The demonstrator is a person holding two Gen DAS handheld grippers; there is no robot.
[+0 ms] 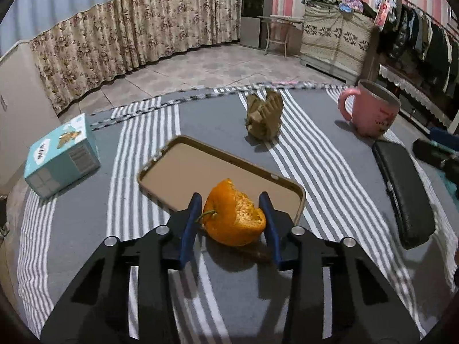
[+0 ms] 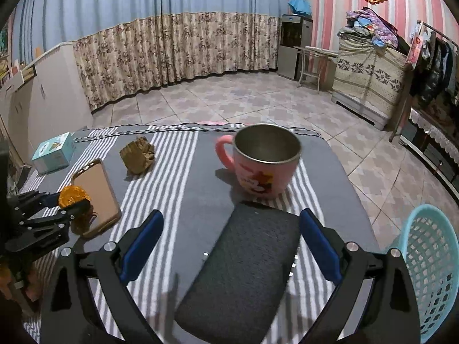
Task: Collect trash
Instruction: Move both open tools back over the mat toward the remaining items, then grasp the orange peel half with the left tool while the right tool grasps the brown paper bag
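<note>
While the left gripper's fingers clamp the orange peel, its stem seemingly pointing left, the right gripper's fingers stand apart.

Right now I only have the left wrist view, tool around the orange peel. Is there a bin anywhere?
Observer: Yes. A light blue mesh basket stands just off the table's right edge, low on the right of the right wrist view.
Operator: What is the right tool doing?
Observer: The right tool is open, with one finger on each side of the black case, and neither pad is pressing on it.
Operator: Anything in the mug?
Observer: The right wrist view looks into the pink mug. It has a steel lining, and nothing shows in the part I can see.
</note>
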